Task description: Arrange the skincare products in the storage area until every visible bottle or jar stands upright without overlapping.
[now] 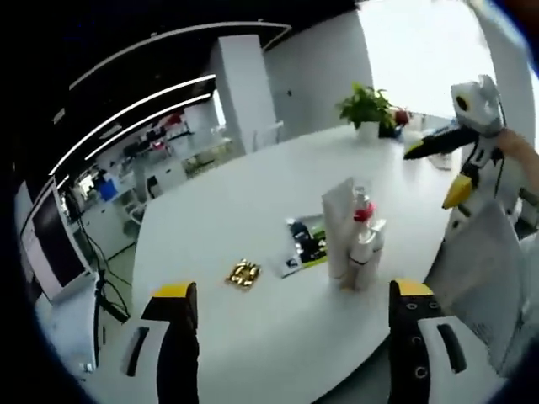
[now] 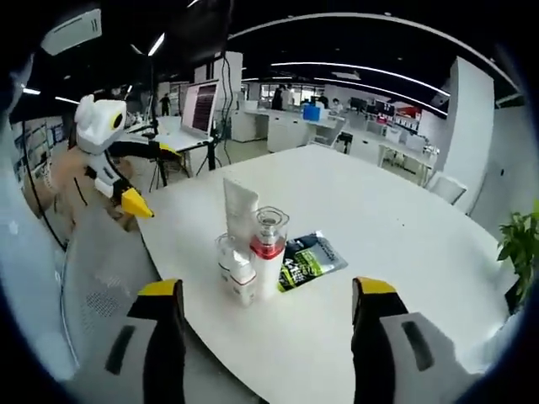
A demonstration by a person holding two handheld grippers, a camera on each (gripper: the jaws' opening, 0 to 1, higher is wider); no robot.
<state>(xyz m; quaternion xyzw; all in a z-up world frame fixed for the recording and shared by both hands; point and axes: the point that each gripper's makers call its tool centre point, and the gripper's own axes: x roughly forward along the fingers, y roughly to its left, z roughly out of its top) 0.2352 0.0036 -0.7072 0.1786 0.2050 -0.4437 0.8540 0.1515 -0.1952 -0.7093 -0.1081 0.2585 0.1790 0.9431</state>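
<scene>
**Bottles grouped upright, both jaws held back**

My left gripper (image 1: 295, 337) and right gripper (image 2: 265, 337) hover at opposite sides of the white desk (image 2: 404, 252), jaws spread wide and holding nothing, probably to keep the cluster in sight. The skincare products stand near the desk's edge: a tall white tube (image 2: 239, 206), a clear bottle with a red collar (image 2: 269, 248) and a small white bottle (image 2: 240, 273), all upright, packed tightly together. A dark sachet (image 2: 307, 259) lies flat just beside them, a gold packet (image 1: 242, 273) apart.
</scene>
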